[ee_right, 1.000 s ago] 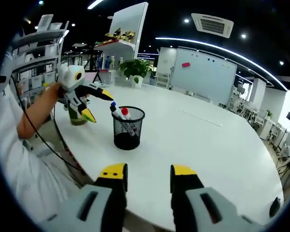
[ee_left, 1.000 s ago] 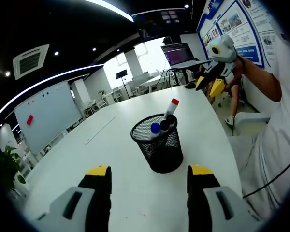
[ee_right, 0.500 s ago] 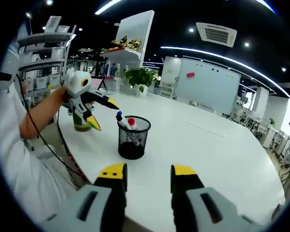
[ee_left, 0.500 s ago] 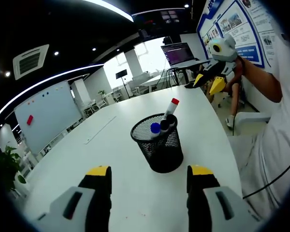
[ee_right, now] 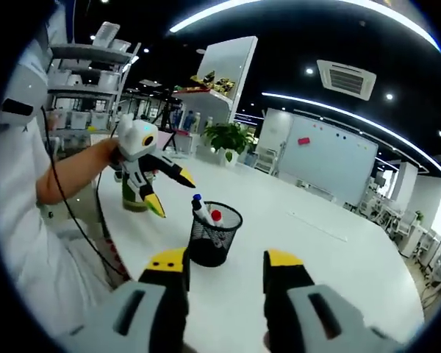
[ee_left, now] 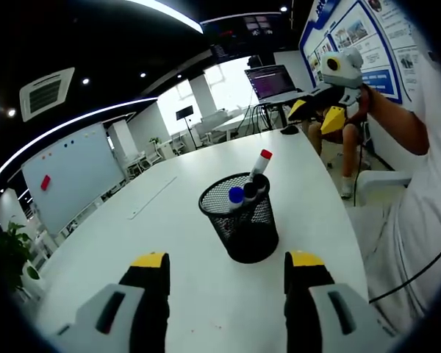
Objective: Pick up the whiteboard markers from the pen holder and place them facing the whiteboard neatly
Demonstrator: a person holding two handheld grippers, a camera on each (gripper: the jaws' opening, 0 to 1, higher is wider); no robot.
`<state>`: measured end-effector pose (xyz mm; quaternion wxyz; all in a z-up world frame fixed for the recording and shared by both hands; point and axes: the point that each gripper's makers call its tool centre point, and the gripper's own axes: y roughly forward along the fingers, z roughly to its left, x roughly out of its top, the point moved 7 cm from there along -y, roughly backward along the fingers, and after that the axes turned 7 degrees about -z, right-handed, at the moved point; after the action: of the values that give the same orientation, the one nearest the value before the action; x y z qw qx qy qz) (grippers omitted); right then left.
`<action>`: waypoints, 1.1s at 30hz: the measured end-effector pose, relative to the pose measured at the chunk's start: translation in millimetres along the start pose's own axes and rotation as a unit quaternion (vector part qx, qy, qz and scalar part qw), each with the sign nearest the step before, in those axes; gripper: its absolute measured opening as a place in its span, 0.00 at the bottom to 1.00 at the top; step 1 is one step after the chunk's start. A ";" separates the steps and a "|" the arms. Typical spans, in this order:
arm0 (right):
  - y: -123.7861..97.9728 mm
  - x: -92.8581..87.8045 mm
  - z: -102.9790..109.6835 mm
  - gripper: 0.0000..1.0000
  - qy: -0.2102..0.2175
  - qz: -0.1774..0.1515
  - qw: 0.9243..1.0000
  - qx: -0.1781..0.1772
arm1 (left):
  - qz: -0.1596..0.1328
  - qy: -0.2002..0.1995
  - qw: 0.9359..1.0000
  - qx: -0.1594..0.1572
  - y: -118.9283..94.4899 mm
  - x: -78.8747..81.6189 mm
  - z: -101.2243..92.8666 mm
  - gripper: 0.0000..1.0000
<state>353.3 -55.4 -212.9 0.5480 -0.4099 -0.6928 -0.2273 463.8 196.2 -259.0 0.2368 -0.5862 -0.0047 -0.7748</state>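
A black mesh pen holder (ee_left: 242, 218) is sitting on a white table (ee_left: 169, 220), showing red-capped (ee_left: 264, 156) and blue-capped markers (ee_left: 236, 195). Both grippers (ee_left: 226, 276) (ee_right: 224, 261) are showing yellow tips over black and grey.

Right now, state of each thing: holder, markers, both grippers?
pen holder: upright on the white table, markers inside.
red-capped marker: in holder, cap up, leaning.
blue-capped marker: in holder, cap up.
left gripper: open, empty, short of the holder.
right gripper: open, empty.
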 end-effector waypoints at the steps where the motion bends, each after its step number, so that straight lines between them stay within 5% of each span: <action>1: 1.7 0.9 2.1 0.41 -0.012 0.002 1.000 0.007 | 0.000 0.000 1.000 0.000 0.0 0.1 0.0 0.64; 10: 14.7 10.0 6.5 0.42 -0.037 -0.014 0.999 0.025 | 0.000 0.000 1.000 -0.002 -0.2 0.6 -1.5 0.65; 33: 48.6 18.8 8.8 0.37 -0.018 -0.035 0.998 0.045 | -0.002 0.000 1.000 -0.002 -0.7 2.0 -6.0 0.65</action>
<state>386.8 -15.4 -204.2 0.5451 -0.3644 -0.7260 -0.2075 457.6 194.5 -258.8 0.2346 -0.5868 -0.0043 -0.7750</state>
